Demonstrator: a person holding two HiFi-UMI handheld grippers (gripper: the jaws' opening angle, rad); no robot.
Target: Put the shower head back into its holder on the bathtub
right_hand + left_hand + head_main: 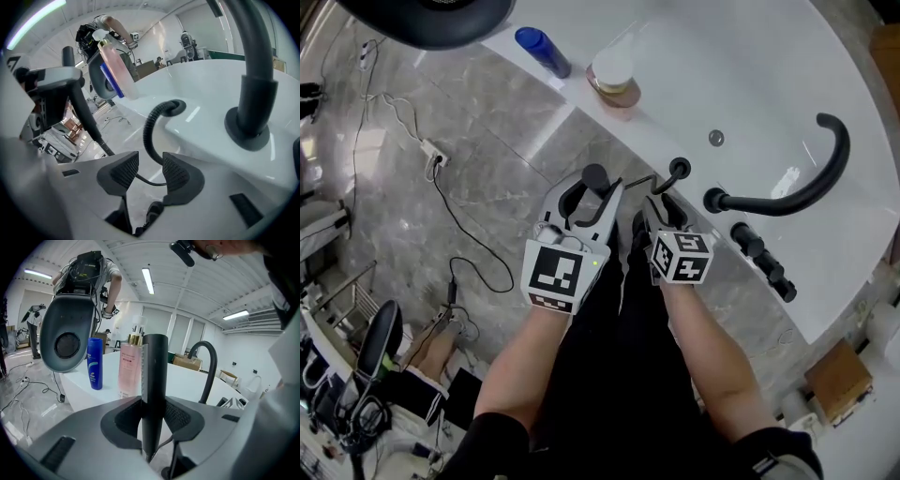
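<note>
My left gripper [592, 194] is shut on the black shower head handle [594, 177], which stands upright between its pads [126, 420]. The round shower head [65, 338] fills the upper left of the left gripper view and looms at the top of the head view. The ribbed black hose [149, 133] curves up from below into the round holder [174, 107] on the white bathtub ledge [206, 140]. My right gripper [145, 176] is open just in front of that hose, its pads not pressing on it. In the head view it [664, 208] sits below the holder [680, 169].
A curved black faucet [802, 183] and black knobs [764, 258] stand on the ledge to the right. A blue bottle [542, 52] and a pink bottle [614, 75] stand further left on the ledge. Cables [441, 187] lie on the marble floor. A cardboard box [839, 375] sits at lower right.
</note>
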